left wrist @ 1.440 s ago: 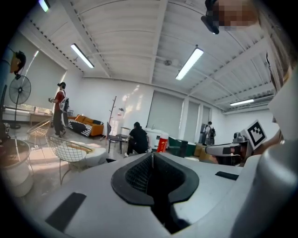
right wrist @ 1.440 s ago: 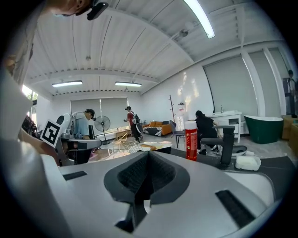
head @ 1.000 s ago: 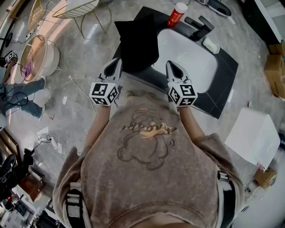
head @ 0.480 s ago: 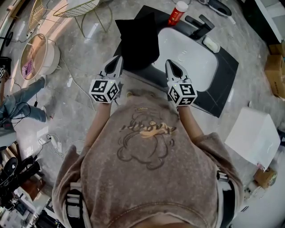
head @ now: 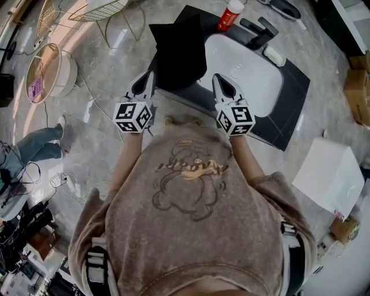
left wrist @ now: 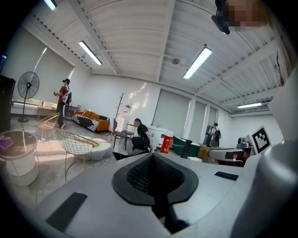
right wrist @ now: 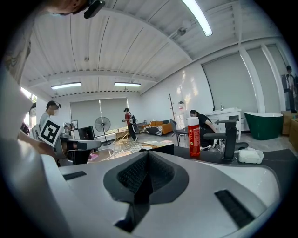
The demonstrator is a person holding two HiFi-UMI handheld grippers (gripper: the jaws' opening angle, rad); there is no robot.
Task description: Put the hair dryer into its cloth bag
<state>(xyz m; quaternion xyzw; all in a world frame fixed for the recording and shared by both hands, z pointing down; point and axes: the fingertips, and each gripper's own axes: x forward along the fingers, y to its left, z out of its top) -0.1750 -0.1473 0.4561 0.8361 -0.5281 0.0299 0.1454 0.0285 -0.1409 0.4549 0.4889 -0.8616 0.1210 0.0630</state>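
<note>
A black cloth bag (head: 179, 52) lies crumpled on the dark counter (head: 289, 92), left of the white sink (head: 243, 78). My left gripper (head: 149, 76) is shut and empty, its tip at the bag's near left edge. My right gripper (head: 217, 78) is also shut and empty, over the sink's near left rim just right of the bag. In the left gripper view the shut gripper (left wrist: 152, 155) has a corner of the bag (left wrist: 125, 155) just beyond it. A dark rounded object (head: 284, 8) at the far counter edge may be the hair dryer.
A red spray can (head: 230, 16), a black faucet (head: 260, 34) and a white soap bar (head: 274, 56) stand around the sink. On the floor at left are a round white side table (head: 49, 72) and a wire chair (head: 104, 11). A white box (head: 329, 176) sits at right.
Both grippers have edged slightly toward the bag and sink, still shut. A bystander's legs at the left edge have shifted down the picture.
</note>
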